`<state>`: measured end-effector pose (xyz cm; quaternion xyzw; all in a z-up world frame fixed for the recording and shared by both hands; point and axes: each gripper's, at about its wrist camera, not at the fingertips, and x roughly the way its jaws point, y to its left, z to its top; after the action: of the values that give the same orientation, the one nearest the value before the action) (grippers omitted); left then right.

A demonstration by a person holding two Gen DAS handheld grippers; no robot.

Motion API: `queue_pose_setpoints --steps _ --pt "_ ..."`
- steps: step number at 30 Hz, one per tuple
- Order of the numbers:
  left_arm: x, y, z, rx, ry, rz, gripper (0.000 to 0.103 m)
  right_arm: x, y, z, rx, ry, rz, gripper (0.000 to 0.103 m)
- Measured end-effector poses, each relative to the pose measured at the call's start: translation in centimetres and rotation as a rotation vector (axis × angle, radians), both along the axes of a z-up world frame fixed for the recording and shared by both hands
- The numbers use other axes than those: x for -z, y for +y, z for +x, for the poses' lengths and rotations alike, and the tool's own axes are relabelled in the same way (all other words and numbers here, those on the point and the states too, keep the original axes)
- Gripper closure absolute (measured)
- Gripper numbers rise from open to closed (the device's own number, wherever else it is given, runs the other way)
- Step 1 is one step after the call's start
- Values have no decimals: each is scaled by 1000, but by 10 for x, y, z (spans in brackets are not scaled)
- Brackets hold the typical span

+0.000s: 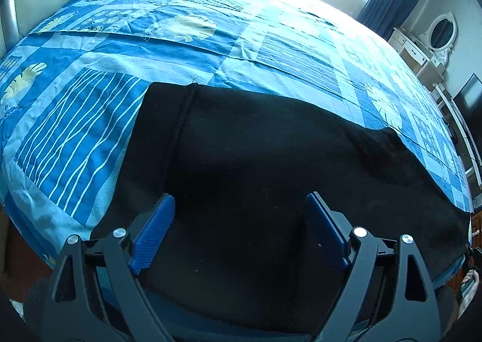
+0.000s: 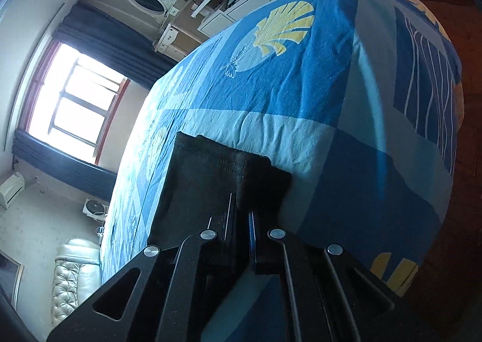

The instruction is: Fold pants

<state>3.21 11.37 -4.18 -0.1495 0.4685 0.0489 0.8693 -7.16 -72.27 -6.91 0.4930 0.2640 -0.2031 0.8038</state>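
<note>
Black pants (image 1: pixel 271 161) laid flat on blue patterned bedsheet (image 1: pixel 180 49), hem end clamped by right gripper (image 2: pixel 241 215).
Left gripper (image 1: pixel 241 221) is held over the pants, blue pads (image 1: pixel 153 233) wide apart, nothing pinched. Waistband is seen at 11 o'clock.

pants (image 1: pixel 271 161) near edge hidden behind left gripper (image 1: pixel 241 230).

The left hand-held gripper (image 1: pixel 239 230) stands with blue fingers wide apart, while the right hand-held gripper (image 2: pixel 241 215) is clamped tight.
</note>
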Motion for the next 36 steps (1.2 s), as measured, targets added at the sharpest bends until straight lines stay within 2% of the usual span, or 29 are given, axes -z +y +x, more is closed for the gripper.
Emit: queue_pose_setpoints --steps 5,9,11,13,15,19,22,25,29,32,36 --pt "1 -2 0 17 -5 10 12 2 0 -9 -15 7 12 98" --pt "2 -6 0 44 -4 37 11 9 -7 -22 -31 -39 76 97" --pt "3 -6 0 50 -6 35 10 3 -9 -23 -47 -39 75 93" --pt "3 -5 0 51 -7 30 10 -9 -9 -25 -49 3 9 86" --pt "3 -5 0 49 -8 31 9 -24 -13 -29 -34 28 -69 70" --pt "4 -8 0 54 -7 49 7 -39 -26 -30 -37 28 -97 65" --pt "5 -10 1 58 -7 55 6 -40 -34 -11 -122 58 -94 59" --pt "5 -8 1 57 -8 44 6 -35 -39 15 -241 98 -106 48" --pt "5 -5 0 59 -11 25 6 -26 -41 46 -385 165 -134 47" --pt "5 -5 0 60 -10 30 6 -20 -46 61 -437 163 -100 47" --pt "6 -7 1 59 -9 38 6 -12 -58 76 -506 146 -24 40"
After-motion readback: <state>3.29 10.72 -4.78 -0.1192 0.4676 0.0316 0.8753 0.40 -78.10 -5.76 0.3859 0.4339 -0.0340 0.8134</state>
